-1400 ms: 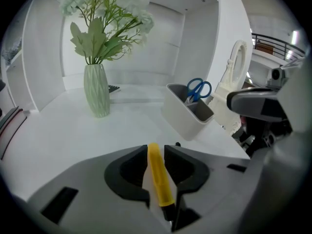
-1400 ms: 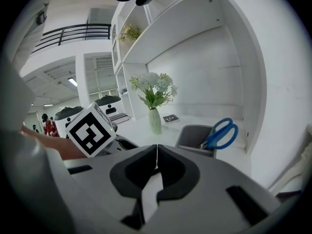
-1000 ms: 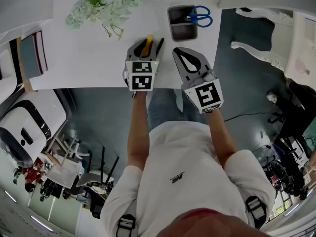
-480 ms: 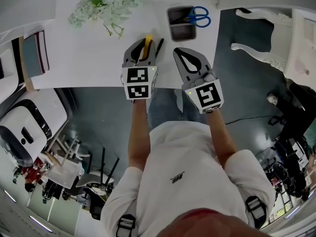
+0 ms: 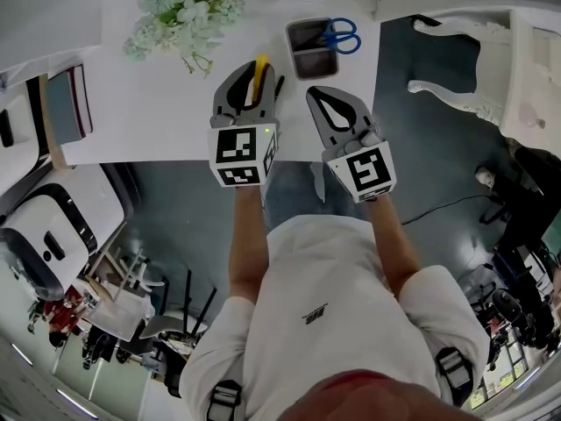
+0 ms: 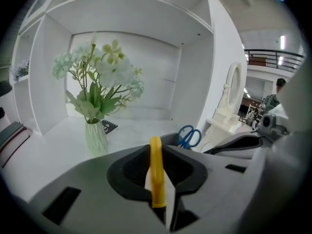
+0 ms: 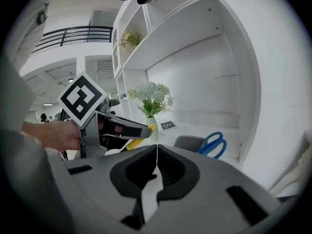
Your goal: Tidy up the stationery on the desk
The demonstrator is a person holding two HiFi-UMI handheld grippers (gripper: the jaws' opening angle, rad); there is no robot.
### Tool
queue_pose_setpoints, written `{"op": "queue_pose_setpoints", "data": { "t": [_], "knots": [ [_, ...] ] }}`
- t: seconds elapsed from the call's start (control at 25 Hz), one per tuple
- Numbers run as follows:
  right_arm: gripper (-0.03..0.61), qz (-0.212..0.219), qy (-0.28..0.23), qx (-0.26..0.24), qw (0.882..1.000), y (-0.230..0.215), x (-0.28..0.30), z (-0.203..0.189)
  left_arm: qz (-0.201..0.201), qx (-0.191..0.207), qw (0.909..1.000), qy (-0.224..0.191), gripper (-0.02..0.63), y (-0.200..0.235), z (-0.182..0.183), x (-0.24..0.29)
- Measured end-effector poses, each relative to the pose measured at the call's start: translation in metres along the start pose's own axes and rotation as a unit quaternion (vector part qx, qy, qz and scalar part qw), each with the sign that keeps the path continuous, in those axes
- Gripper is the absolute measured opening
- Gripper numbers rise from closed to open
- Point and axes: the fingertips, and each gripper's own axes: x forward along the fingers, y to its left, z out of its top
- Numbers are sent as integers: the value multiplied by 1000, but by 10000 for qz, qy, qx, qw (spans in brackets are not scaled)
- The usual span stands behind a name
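While left hand-held gripper (image 5: 250, 75) clamps yellow pen (image 6: 155, 172) | right hand-held gripper (image 5: 317, 96) closed | tray (image 5: 310, 61) ahead

Yellow stick (image 6: 155, 172) clamped upright; blue scissors (image 5: 338, 35) in grey holder (image 5: 314, 65).

White-green flower bouquet (image 5: 181, 7) in pale ribbed glass vase (image 6: 96, 137), upright on white tabletop (image 5: 140, 121). Small dark card (image 6: 110, 126) flat behind vase. Stacked books (image 5: 60, 103) at left edge. White ornate chair (image 5: 473, 90) at right.

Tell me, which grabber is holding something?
The left gripper: its jaws are clamped on a yellow pen. The right gripper has its jaws pressed together with nothing between them.
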Motion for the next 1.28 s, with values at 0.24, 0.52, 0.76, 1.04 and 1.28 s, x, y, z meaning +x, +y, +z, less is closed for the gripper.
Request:
{"op": "queue_pose_setpoints", "data": {
  "t": [0.24, 0.52, 0.76, 1.04, 1.28],
  "knots": [
    [-3, -89, -83, -25, 9999, -13, -6, 11, -47, 54, 9988, -487, 0, -11, 34, 3],
    [-3, -181, -153, -9, 9997, -28, -12, 18, -60, 79, 9942, -1068, 0, -21, 74, 12],
    [-3, -265, -175, 26, 9995, -41, -19, 22, -164, 31, 9892, -1454, 0, -35, 99, 20],
    [-3, -355, -201, 39, 9992, -50, -18, 18, -229, -92, 9832, -1809, 0, -35, 107, 32],
    [-3, -359, -193, -26, 9992, -58, -16, 19, -299, -358, 9781, -2029, 0, -33, 111, 45]
  ]
}}
